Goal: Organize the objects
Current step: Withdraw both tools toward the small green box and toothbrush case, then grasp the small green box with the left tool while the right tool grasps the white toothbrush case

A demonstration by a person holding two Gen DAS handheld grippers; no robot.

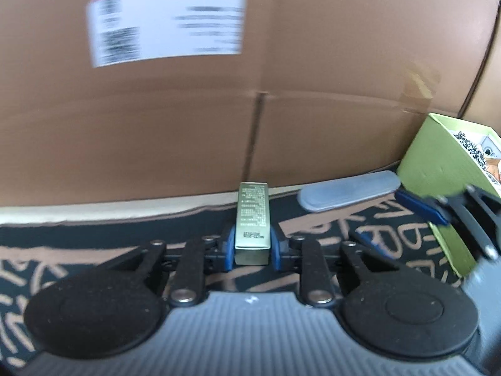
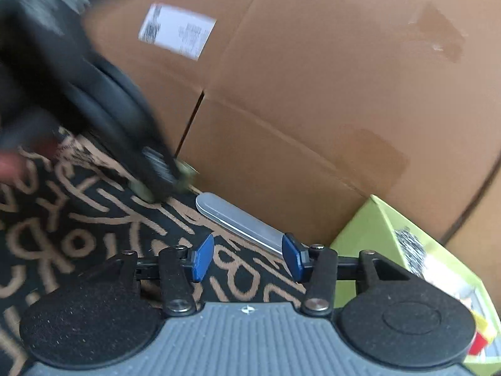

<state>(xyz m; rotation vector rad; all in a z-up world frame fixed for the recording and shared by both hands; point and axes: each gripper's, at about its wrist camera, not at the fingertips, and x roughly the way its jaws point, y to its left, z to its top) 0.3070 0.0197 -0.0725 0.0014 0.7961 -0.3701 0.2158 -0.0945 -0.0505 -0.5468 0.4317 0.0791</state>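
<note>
1. The left gripper (image 1: 252,244) is clamped on a small gold carton (image 1: 253,222), lengthwise along its fingers, its far end toward the cardboard box (image 1: 281,94) ahead: likely being lined up there.
2. The right gripper (image 2: 248,261) is spread and empty; the grey case (image 2: 238,219) lies just ahead by the box wall, a green box (image 2: 369,228) to its right.

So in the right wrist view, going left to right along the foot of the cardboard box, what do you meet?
Left claw shut on the gold box → grey case lying flat → green box.
</note>
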